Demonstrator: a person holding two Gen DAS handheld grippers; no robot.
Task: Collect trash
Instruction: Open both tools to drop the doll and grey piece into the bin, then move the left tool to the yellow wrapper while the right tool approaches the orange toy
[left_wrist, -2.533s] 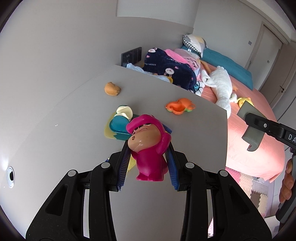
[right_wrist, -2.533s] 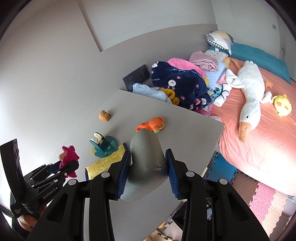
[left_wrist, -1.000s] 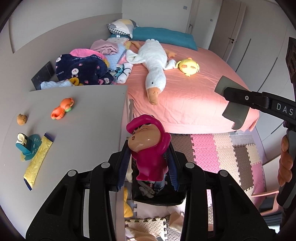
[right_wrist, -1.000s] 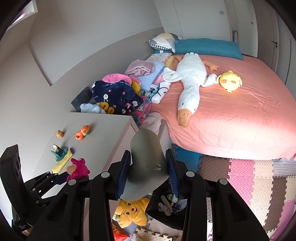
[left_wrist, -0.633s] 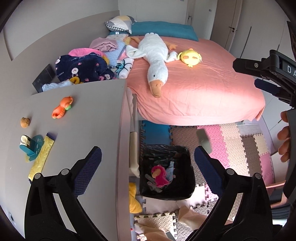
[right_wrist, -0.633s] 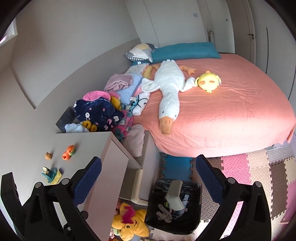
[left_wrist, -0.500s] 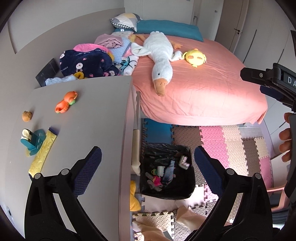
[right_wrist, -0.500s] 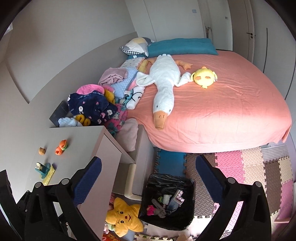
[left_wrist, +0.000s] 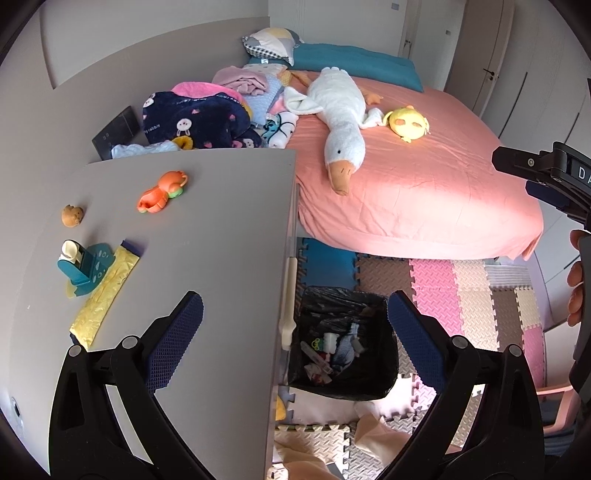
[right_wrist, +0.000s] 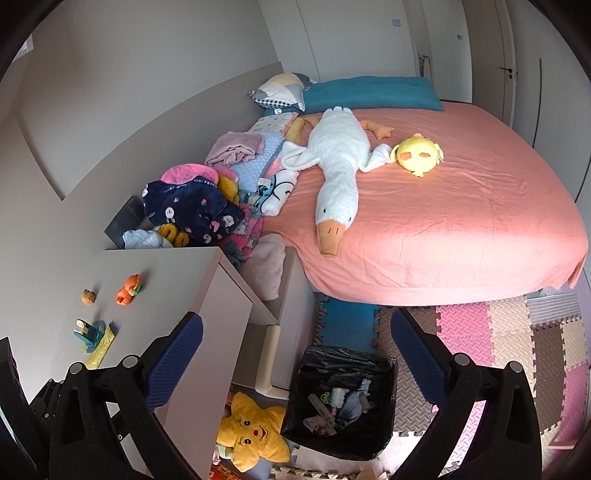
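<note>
A black-lined bin (left_wrist: 341, 341) (right_wrist: 340, 402) stands on the floor beside the grey table (left_wrist: 207, 258) (right_wrist: 166, 280), with several pieces of trash inside. My left gripper (left_wrist: 295, 332) hangs open above the table's edge and the bin, nothing between its jaws. My right gripper (right_wrist: 295, 347) is open too, high over the bin, and empty. On the table lie an orange toy (left_wrist: 162, 192), a small brown toy (left_wrist: 72, 215), a teal toy (left_wrist: 83, 264) and a yellow wrapper (left_wrist: 105, 291). In the left wrist view the right gripper shows at the right edge (left_wrist: 546, 181), held by a hand (left_wrist: 576, 280).
A pink bed (right_wrist: 443, 221) carries a white goose plush (right_wrist: 336, 177) and a yellow chick plush (right_wrist: 419, 155). Clothes and blankets (right_wrist: 207, 203) are piled by the wall. A yellow star plush (right_wrist: 255, 435) lies by the bin. Foam mats (right_wrist: 517, 343) cover the floor.
Both grippers carried things from the table over the bin and opened: the pink figure and the grey piece dropped into the bin. Since then the left view has swung slightly back toward the table.
</note>
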